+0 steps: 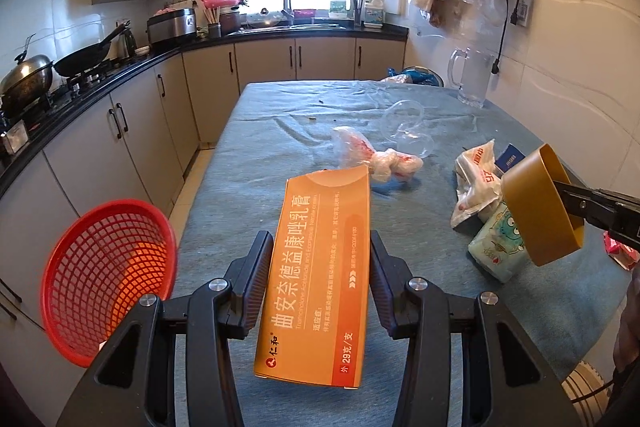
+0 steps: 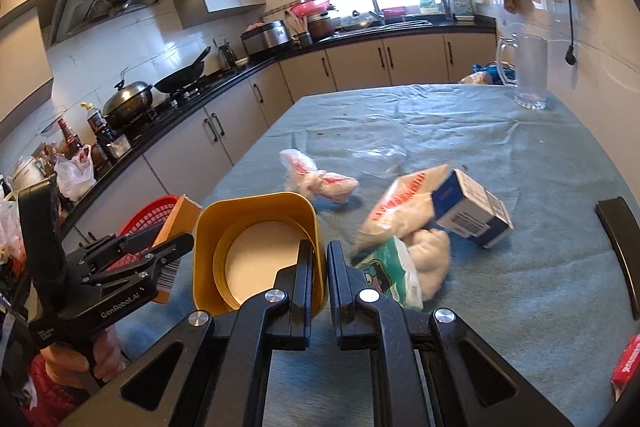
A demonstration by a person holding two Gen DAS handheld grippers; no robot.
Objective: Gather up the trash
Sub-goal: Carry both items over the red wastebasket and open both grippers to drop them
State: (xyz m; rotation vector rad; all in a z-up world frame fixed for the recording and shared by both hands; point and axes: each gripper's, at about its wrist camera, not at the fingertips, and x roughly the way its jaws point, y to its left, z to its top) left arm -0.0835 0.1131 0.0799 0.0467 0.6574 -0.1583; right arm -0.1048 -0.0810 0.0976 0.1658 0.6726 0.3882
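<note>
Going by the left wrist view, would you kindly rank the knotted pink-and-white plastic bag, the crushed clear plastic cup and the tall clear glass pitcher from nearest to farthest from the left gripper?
From the left gripper:
1. Knotted pink-and-white plastic bag, just beyond the held orange box, mid-table.
2. Crushed clear plastic cup, behind the bag, slightly right.
3. Tall clear glass pitcher, far right corner by the wall.

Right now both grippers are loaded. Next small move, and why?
Probably swing the left gripper left and open over the red basket. It holds the orange box above the table, the basket sits just left, and the right gripper grips the yellow cup.
</note>
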